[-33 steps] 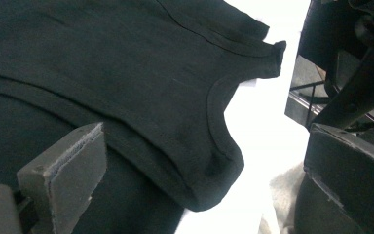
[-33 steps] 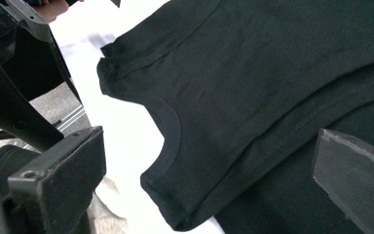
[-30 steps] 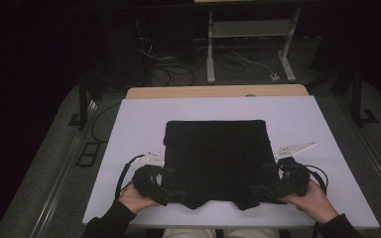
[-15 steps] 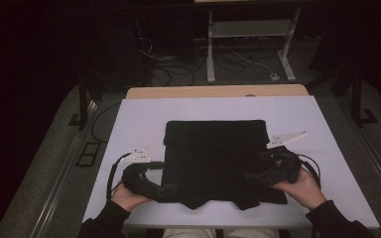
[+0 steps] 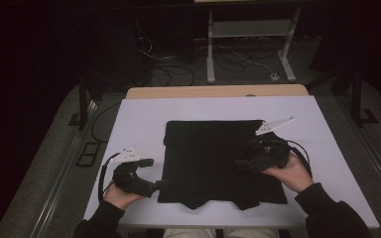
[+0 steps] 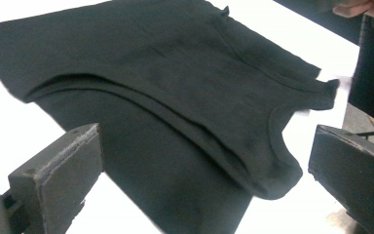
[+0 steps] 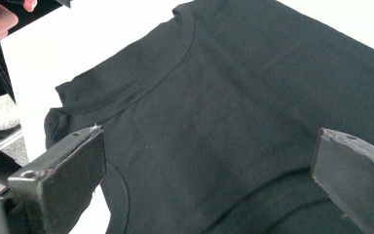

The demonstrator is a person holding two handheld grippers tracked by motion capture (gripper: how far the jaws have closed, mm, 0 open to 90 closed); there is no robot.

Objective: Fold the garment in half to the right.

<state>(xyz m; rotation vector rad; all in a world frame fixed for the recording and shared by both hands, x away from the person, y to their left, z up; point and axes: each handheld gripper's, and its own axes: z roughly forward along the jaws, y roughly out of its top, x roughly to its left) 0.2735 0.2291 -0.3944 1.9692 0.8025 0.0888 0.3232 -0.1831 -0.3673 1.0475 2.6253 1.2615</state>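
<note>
Garment: black top (image 5: 213, 158) is lying flat on the white table (image 5: 144, 119), roughly centred, nearer the near edge than the far edge. Neckline and armhole cut-outs are pointing toward the near edge. Folded double, upper layer edge is showing as a ridge in the left gripper view (image 6: 175, 112).

L gripper: I'm holding the left gripper (image 5: 156, 186) low over the table near the near-left corner, tips just beside the garment's left edge. Jaws are standing wide apart in the left gripper view, nothing between the pads, cloth is lying beyond them. Not gripping anything.

R gripper: I'm holding the right gripper (image 5: 243, 163) over the right part of the garment, above the cloth, tips pointing toward the table's left edge. Jaws are gaping wide in the right gripper view, fabric (image 7: 224, 107) is showing flat beneath, none pinched. Can't tell whether tips are touching the cloth.

Hands: my left hand (image 5: 121, 191) is resting by the near edge; my right hand (image 5: 290, 171) is sitting at the garment's right edge.
</note>
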